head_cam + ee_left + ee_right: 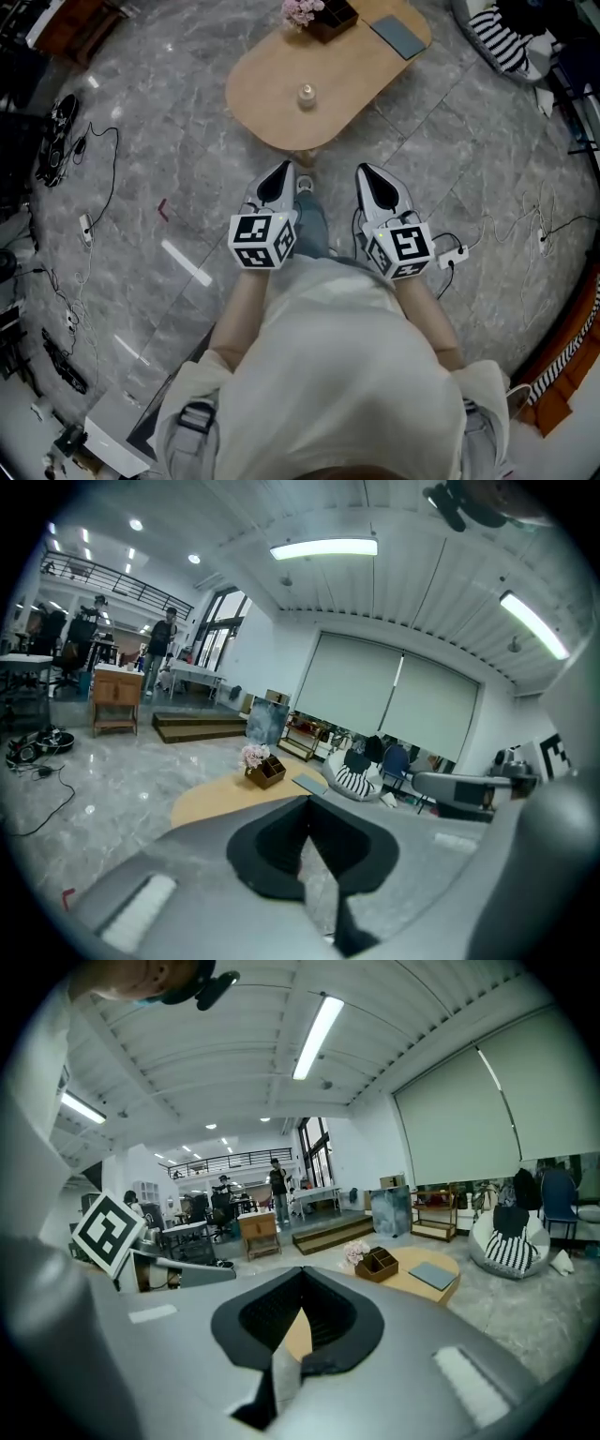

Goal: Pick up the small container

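The small container (307, 95), a little clear jar, stands near the middle of an oval wooden table (272, 89). My two grippers hover side by side over the floor, short of the table's near edge. The left gripper (278, 170) and the right gripper (364, 172) both have their jaws together with nothing between them. The left gripper view looks over the shut left gripper (307, 799) at the table (211, 801). In the right gripper view the right gripper (302, 1269) is likewise shut in front of the table (412, 1277). The jar is hidden behind the jaws in both gripper views.
A wooden organiser with pink flowers (319, 14) and a grey pad (398, 36) lie on the table's far end. A striped beanbag (502, 42) sits far right. Cables and a power strip (453, 254) trail over the marble floor. Gear (56, 131) lies at the left.
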The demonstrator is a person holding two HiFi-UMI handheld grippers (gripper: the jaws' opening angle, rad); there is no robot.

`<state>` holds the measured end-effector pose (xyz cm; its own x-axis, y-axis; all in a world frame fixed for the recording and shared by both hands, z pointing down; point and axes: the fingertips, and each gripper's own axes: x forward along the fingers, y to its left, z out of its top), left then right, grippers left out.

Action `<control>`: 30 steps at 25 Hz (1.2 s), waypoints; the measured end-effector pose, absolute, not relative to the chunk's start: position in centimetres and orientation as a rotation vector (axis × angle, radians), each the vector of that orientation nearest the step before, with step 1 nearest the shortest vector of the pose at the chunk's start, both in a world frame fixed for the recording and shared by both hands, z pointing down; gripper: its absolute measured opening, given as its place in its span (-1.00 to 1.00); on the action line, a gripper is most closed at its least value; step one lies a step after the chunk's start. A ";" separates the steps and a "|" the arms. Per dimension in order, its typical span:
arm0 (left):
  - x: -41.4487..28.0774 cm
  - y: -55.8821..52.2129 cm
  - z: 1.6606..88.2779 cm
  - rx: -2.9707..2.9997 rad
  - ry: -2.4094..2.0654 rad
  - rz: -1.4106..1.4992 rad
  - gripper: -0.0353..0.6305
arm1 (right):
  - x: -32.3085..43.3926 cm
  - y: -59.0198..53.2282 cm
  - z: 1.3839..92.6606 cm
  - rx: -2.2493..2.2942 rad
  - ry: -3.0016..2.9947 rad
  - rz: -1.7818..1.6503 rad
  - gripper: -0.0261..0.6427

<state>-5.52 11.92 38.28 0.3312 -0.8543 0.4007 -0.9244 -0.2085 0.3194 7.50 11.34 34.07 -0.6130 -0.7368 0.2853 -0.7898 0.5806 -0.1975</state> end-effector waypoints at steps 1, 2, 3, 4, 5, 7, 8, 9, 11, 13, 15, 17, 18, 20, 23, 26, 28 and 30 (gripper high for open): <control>-5.8 10.9 38.6 2.103 -1.548 0.192 -0.89 | 7.2 10.4 34.3 1.284 -2.631 0.465 -0.94; -6.1 10.0 39.0 2.103 -1.539 0.198 -0.89 | 6.8 9.4 34.6 1.280 -2.624 0.472 -0.94; -6.5 9.0 39.3 2.101 -1.529 0.203 -0.89 | 6.4 8.5 34.8 1.275 -2.616 0.478 -0.94; -6.8 8.1 39.7 2.099 -1.519 0.209 -0.89 | 6.0 7.6 35.1 1.269 -2.607 0.482 -0.94; -7.2 7.1 40.1 2.097 -1.510 0.216 -0.89 | 5.6 6.7 35.3 1.266 -2.598 0.485 -0.94; -7.7 5.2 40.9 2.092 -1.493 0.236 -0.89 | 5.0 4.8 35.8 1.264 -2.580 0.493 -0.94; -8.0 4.2 41.4 2.091 -1.484 0.249 -0.89 | 4.7 3.9 36.1 1.266 -2.571 0.501 -0.94; -8.1 3.2 41.9 2.090 -1.474 0.260 -0.89 | 4.5 2.9 36.5 1.269 -2.562 0.510 -0.94; -8.3 1.2 42.9 2.093 -1.452 0.279 -0.89 | 4.1 1.1 37.3 1.277 -2.545 0.531 -0.94; -8.5 -0.6 43.9 2.101 -1.426 0.287 -0.89 | 3.7 -0.5 38.2 1.285 -2.529 0.550 -0.94; -8.6 -2.2 45.0 2.109 -1.397 0.293 -0.89 | 3.2 -2.0 39.2 1.286 -2.518 0.565 -0.94; -8.6 -3.8 46.2 2.119 -1.368 0.309 -0.89 | 2.7 -3.5 40.2 1.282 -2.507 0.578 -0.94; -8.5 -4.5 46.8 2.126 -1.351 0.320 -0.89 | 2.5 -4.2 40.7 1.281 -2.500 0.583 -0.94; -8.4 -6.0 48.2 2.137 -1.319 0.345 -0.89 | 2.1 -5.7 41.8 1.283 -2.484 0.585 -0.94; -8.7 -7.8 50.4 2.138 -1.283 0.391 -0.89 | 1.5 -7.6 43.3 1.284 -2.462 0.587 -0.94; -8.8 -9.2 52.6 2.138 -1.253 0.424 -0.89 | 1.1 -9.0 44.9 1.281 -2.441 0.591 -0.94; -8.8 -10.0 54.2 2.146 -1.229 0.442 -0.89 | 1.0 -9.9 46.0 1.285 -2.430 0.594 -0.94; -8.6 -10.6 55.8 2.161 -1.206 0.468 -0.85 | 0.9 -10.5 47.1 1.287 -2.419 0.601 -0.94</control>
<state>-8.57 -10.60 55.83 0.5217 -0.6362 0.5684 -0.8531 -0.3967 0.3390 0.91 -10.46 47.12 -0.5348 -0.6980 0.4763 -0.8398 0.5016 -0.2078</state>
